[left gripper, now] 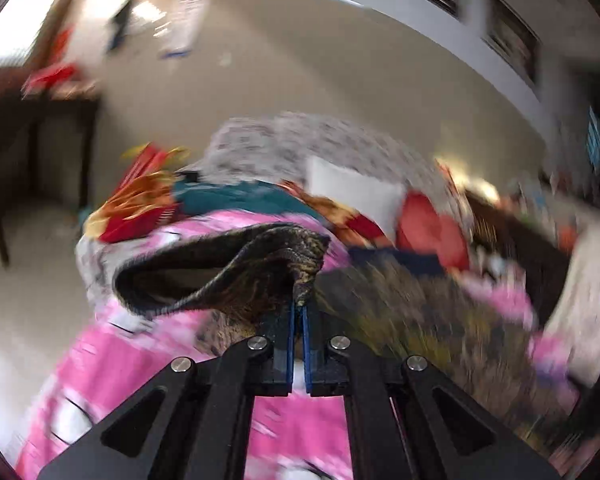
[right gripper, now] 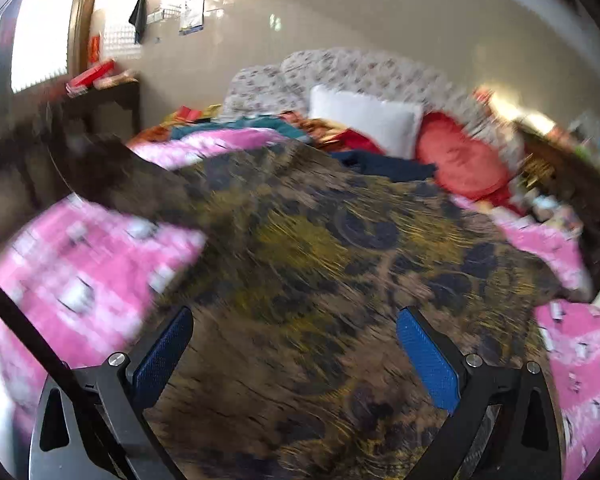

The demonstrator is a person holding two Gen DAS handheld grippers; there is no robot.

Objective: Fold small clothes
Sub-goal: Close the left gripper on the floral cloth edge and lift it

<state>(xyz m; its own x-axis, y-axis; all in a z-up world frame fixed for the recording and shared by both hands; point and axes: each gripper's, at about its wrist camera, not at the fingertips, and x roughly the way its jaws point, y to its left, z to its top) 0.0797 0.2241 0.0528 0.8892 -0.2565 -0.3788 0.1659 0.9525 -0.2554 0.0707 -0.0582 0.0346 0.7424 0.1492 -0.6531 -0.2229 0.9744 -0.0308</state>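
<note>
A brown, yellow and black patterned garment (right gripper: 320,264) lies spread on a pink bedspread (right gripper: 79,272). My left gripper (left gripper: 299,308) is shut on one corner of the garment (left gripper: 275,264) and holds it lifted, so the cloth folds over above the bed. My right gripper (right gripper: 295,328) is open, its blue pads (right gripper: 428,356) wide apart just above the middle of the garment, holding nothing. Both views are motion-blurred.
At the head of the bed lie a white pillow (right gripper: 364,120), a red cushion (right gripper: 464,160), teal cloth (right gripper: 235,124) and dark blue cloth (right gripper: 380,164). A dark wooden table (right gripper: 99,104) stands at the left wall. Clutter sits on a dark surface at the right (right gripper: 556,176).
</note>
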